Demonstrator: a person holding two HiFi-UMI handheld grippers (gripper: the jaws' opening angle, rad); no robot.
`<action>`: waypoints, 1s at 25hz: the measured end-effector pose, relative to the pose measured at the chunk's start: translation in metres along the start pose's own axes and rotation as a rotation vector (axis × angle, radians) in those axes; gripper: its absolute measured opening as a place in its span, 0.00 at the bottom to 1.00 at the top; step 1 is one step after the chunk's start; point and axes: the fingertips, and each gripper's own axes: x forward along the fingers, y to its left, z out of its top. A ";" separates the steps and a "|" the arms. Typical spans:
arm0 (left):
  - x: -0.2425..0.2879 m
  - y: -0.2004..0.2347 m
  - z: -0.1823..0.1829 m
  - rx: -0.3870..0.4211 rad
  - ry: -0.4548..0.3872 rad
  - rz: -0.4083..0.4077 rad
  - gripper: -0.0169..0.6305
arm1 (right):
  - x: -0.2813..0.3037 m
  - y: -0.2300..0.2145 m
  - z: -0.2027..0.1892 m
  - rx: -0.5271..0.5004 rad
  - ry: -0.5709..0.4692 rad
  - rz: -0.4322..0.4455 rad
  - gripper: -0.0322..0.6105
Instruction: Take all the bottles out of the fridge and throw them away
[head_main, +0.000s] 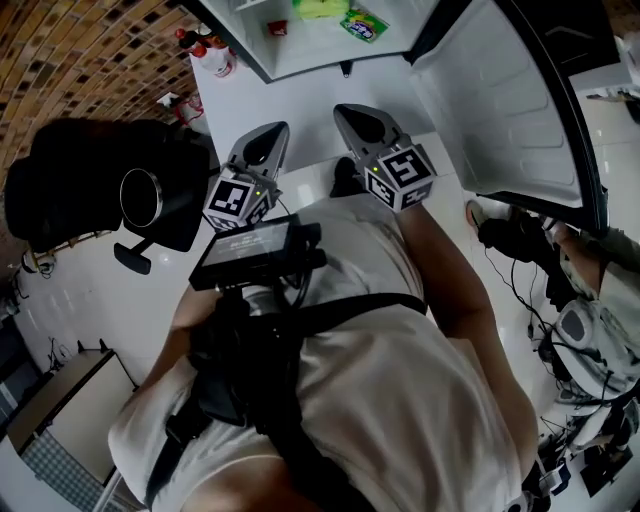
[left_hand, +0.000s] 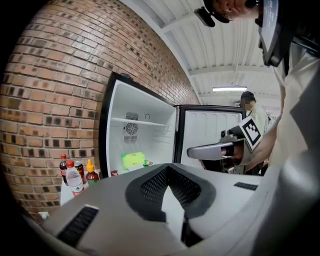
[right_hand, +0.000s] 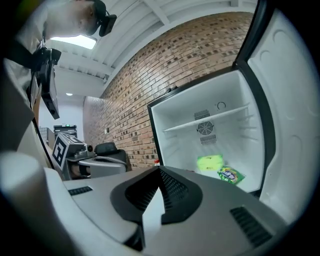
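1. Head view: the fridge (head_main: 300, 55) stands open, its door (head_main: 500, 110) swung to the right. The left gripper (head_main: 268, 140) and right gripper (head_main: 362, 122) are held side by side in front of the fridge, short of its opening.
2. Left gripper (left_hand: 170, 197): jaws clenched together, nothing between them.
3. Right gripper (right_hand: 152, 200): jaws likewise pressed together and empty.
4. Fridge contents, from the right gripper view: a yellow-green pack (right_hand: 210, 162) and a snack bag (right_hand: 230, 175) on the floor of the compartment, and a bare shelf above. A small red item (head_main: 277, 28) lies towards the left of the compartment, too small to identify. No bottle is visible inside.
5. Bottles (left_hand: 75, 175): a cluster stands upright outside the fridge, just left of its frame, against the brick wall (left_hand: 50, 90).
6. Assessment: removal from the fridge appears complete, as far as the interior shows. Disposal is outstanding, since every visible bottle remains beside the fridge and neither gripper holds one.
7. No bin can be identified in any view.
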 end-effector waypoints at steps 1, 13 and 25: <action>0.007 0.003 0.002 -0.001 0.004 0.002 0.05 | 0.005 -0.005 0.003 0.000 0.002 0.009 0.04; 0.101 0.030 0.009 0.176 0.102 0.017 0.05 | 0.038 -0.069 0.009 0.051 -0.024 0.047 0.04; 0.167 0.050 -0.019 0.404 0.284 0.017 0.05 | 0.033 -0.102 -0.009 0.102 -0.013 -0.002 0.04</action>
